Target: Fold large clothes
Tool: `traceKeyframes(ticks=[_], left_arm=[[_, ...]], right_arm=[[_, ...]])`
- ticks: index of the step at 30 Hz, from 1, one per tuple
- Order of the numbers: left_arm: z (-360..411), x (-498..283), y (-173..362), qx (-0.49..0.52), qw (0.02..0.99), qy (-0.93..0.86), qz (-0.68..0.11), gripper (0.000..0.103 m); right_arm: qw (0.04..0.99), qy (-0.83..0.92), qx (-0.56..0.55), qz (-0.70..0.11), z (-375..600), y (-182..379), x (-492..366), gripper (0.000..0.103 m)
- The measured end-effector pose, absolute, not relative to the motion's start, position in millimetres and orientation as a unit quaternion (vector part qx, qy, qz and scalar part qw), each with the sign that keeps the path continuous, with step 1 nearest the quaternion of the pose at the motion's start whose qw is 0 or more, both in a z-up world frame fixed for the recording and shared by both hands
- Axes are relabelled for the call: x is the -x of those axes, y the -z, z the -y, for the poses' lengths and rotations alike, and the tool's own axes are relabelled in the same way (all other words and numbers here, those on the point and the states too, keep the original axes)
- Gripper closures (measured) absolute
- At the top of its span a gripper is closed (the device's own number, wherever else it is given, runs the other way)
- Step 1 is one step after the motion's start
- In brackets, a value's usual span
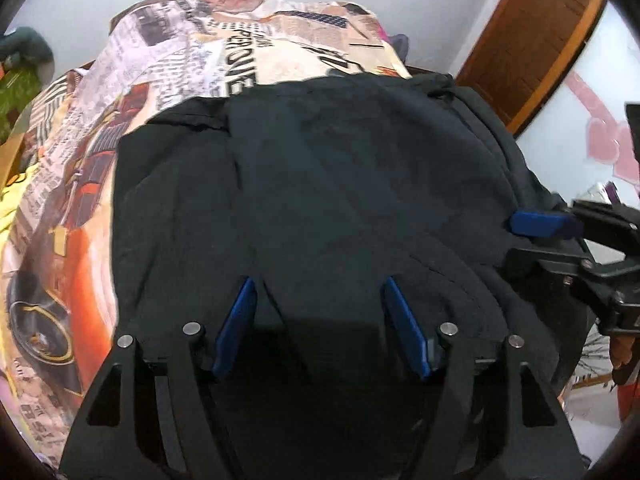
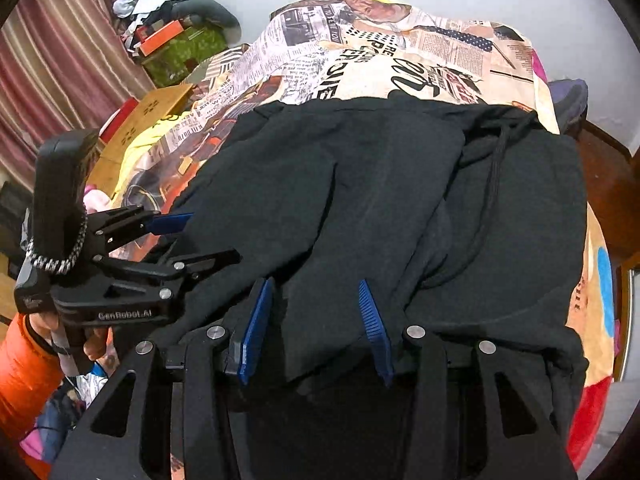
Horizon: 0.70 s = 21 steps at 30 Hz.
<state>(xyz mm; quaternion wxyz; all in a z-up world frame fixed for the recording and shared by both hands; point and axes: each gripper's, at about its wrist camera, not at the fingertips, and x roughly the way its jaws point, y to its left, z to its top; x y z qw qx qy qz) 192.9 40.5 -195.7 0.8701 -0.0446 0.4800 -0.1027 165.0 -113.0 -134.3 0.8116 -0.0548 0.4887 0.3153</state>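
Note:
A black hoodie [image 1: 320, 184] lies spread over a bed, its drawstring [image 2: 492, 184] trailing across the right part. My left gripper [image 1: 320, 284] hovers low over the near hem, its blue pads wide apart with cloth beneath them and nothing pinched. From the right wrist view the left gripper [image 2: 200, 240] sits at the hoodie's left edge. My right gripper [image 2: 315, 282] stands over the near hem with a loose flap of black cloth [image 2: 320, 332] lying between its parted pads. In the left wrist view, the right gripper [image 1: 536, 240] reaches in at the hoodie's right edge.
The bed wears a newspaper-print cover [image 2: 360, 64] that shows beyond and beside the hoodie. A cardboard box [image 2: 156, 108], clutter and a striped curtain [image 2: 60, 60] stand to the left. A wooden door [image 1: 532, 40] is at the right. A hand in an orange sleeve [image 2: 24, 368] holds the left gripper.

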Motion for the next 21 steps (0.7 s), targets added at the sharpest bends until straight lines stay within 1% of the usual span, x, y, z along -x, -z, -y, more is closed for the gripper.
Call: traceKeyframes(ticks=[5,10,15,16,21], left_arm=[[-74.5,-194.0,155.9,0.05,0.899,0.061,-0.431,0.037],[-123.8,-194.7,136.6,0.088,0.909,0.022,-0.407,0.037],[-168.2,-199.8,148.2,0.115,0.902,-0.023,-0.415,0.037],[-176.4,-200.1,153.7,0.126,0.898,-0.026,-0.42,0.037],[-202.6,-208.0,194.4,0.193,0.865,-0.026,-0.463,0.037]], right_arm=[[0.828,-0.31,0.029,-0.467,128.0,111.3,-172.1,0.061],[0.856,-0.279,-0.005,-0.435,165.4,85.9,-181.3,0.061],[0.875,-0.23,-0.045,-0.424,210.7,77.9,-197.7,0.059],[0.877,-0.218,-0.051,-0.425,219.2,79.7,-201.1,0.058],[0.869,-0.17,-0.093,-0.454,256.8,101.0,-223.0,0.057]])
